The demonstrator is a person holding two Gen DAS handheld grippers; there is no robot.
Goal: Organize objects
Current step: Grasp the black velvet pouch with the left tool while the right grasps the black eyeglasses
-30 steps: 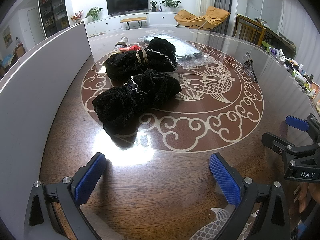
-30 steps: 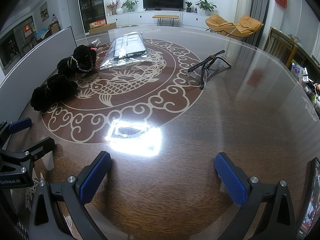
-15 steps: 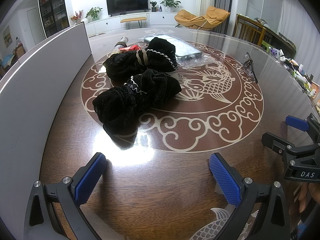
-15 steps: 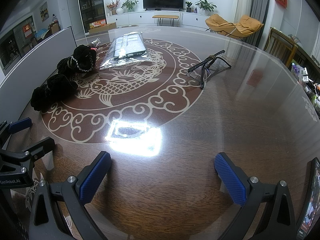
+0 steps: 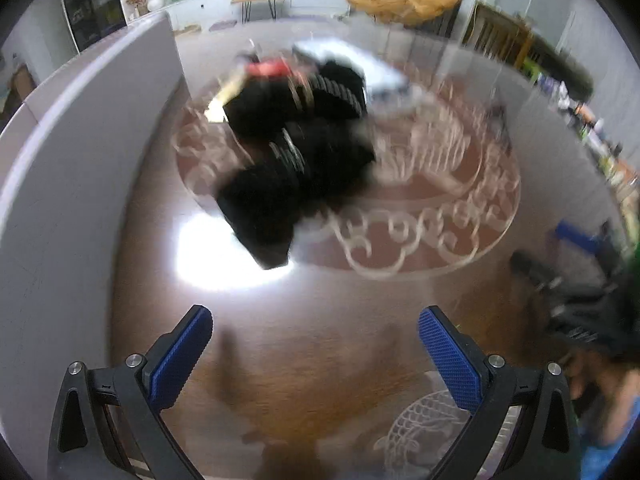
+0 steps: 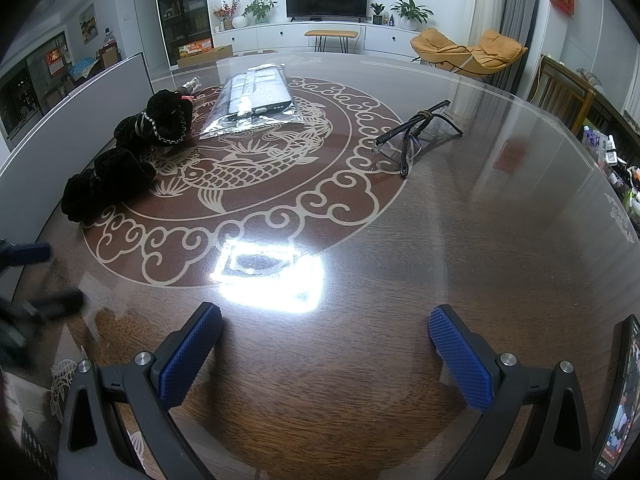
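Glossy round table (image 6: 460,240): two black scrunchies (image 6: 108,190), left of frame; left gripper (image 5: 316,344) and right gripper (image 6: 326,340) spread, empty; blur suggests haste—a swipe may skid them.

Colours and patterns on the table

Table (image 6: 460,240): dark brown wood grain with cream fish-and-cloud medallion at 11 o'clock. Near velvet bundle (image 6: 106,184) and far velvet bundle (image 6: 160,122): black, the far one with silver chain trim. Glasses (image 6: 412,136): black frames. Packet (image 6: 256,98): silver. Gripper pads (image 6: 460,356): blue, cross-hatched.
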